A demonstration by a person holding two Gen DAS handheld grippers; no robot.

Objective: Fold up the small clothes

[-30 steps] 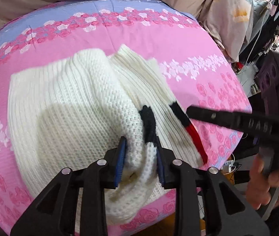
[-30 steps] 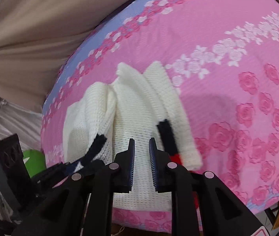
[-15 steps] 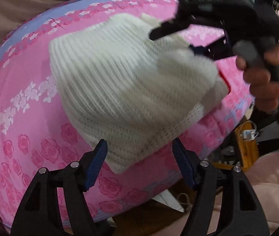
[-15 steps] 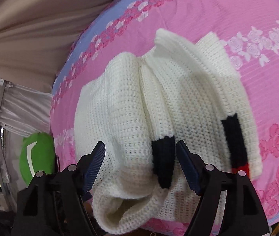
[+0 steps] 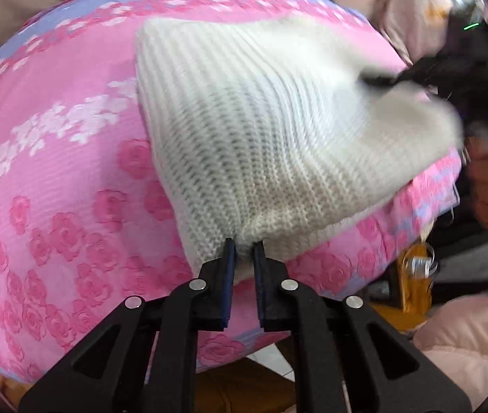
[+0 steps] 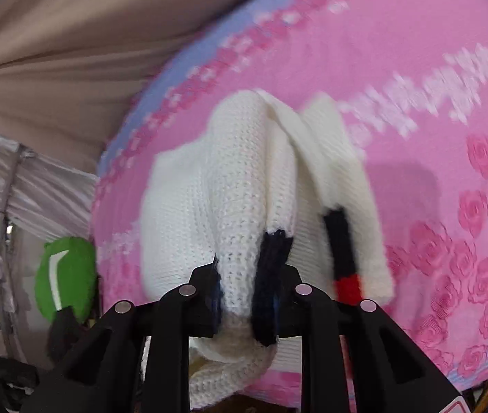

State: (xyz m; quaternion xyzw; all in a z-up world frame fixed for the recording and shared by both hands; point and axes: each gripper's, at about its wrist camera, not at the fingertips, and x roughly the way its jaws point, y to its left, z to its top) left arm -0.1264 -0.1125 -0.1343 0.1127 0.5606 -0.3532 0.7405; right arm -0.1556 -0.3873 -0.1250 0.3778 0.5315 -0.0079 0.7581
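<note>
A small white knitted sweater lies on a pink rose-patterned cloth. My left gripper is shut on the sweater's near bottom edge. In the right wrist view the sweater is bunched into folds, with black cuffs and a red stripe on its sleeves. My right gripper is shut on a thick fold of the sweater with a black cuff in it. The right gripper also shows blurred at the sweater's far right corner in the left wrist view.
The pink cloth has a lilac border and drops off at the near edge. A beige curtain hangs behind. A green object sits left of the table. A pale pink padded garment lies below right.
Both grippers were open half a second ago. Now the left has closed on the sweater's bottom edge and the right on the bunched fold with the black cuff.
</note>
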